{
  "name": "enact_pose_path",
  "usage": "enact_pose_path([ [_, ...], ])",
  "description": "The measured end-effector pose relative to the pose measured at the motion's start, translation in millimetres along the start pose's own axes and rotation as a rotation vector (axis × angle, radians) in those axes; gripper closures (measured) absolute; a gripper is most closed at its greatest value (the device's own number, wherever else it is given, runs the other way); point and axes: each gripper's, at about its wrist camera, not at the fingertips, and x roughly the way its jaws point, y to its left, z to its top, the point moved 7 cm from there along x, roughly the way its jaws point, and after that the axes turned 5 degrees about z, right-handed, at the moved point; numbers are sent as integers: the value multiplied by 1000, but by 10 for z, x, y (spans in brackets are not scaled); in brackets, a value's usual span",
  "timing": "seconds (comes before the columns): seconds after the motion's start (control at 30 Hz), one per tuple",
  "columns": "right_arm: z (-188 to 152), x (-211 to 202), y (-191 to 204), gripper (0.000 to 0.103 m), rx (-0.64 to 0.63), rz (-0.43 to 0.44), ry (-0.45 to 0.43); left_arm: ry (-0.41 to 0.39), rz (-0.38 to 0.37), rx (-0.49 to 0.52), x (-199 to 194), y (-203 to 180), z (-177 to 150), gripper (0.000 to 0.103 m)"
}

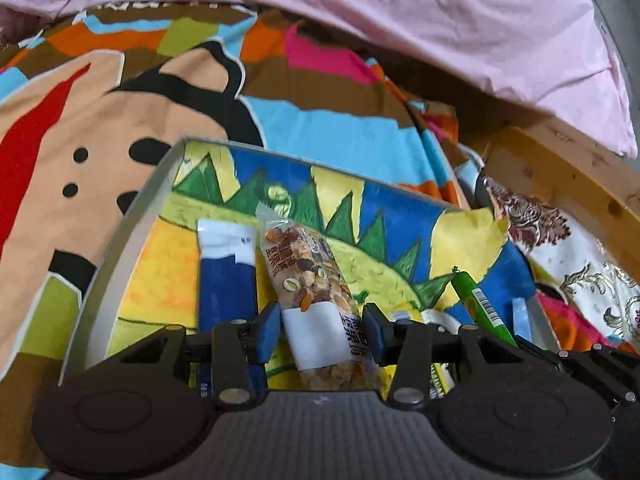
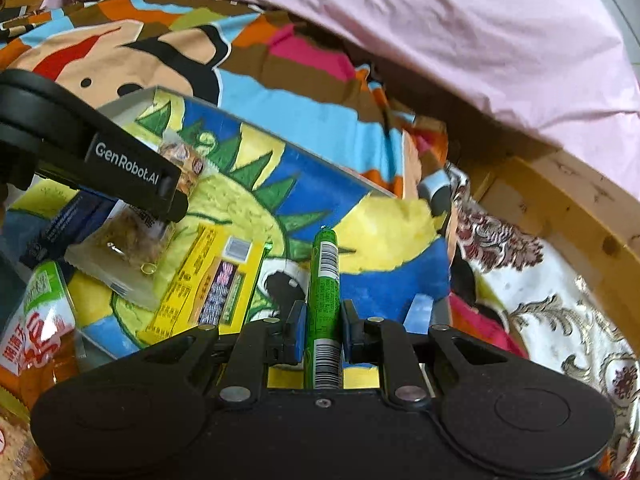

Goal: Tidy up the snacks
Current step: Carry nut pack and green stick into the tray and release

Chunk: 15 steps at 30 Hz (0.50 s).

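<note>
Holding: left gripper [image 1: 323,330] jaws clasp nut bar [image 1: 316,292]; right gripper [image 2: 322,334] jaws clasp green stick [image 2: 325,280]. Lower each flat into tray [image 1: 132,236], beside blue packet [image 1: 226,276], before releasing.

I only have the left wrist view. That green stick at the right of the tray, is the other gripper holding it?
Observer: Yes. The right gripper is shut on the green stick, one of its fingers on each side.
Operator: Anything beside it that I'm missing?
Observer: A yellow packet lies flat in the tray, just left of the stick.
Operator: Any more snacks?
Observer: An orange-labelled packet sits at the view's lower left edge.
</note>
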Motion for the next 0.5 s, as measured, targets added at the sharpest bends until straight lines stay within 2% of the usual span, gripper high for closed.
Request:
enact_pose_path([
  [0.17, -56, 64, 36, 84, 17, 32, 37, 6, 8, 21, 8, -20, -11, 54],
  [0.23, -53, 66, 38, 80, 18, 37, 36, 12, 6, 20, 4, -17, -14, 53],
  [0.3, -37, 42, 33, 66, 34, 48, 28, 19, 8, 5, 8, 0, -15, 46],
  [0.43, 13, -58, -8, 59, 70, 63, 9, 26, 13, -12, -41, 31, -20, 35],
  [0.5, 50, -159, -47, 52, 87, 61, -19, 13, 20, -10, -133, 26, 12, 30],
])
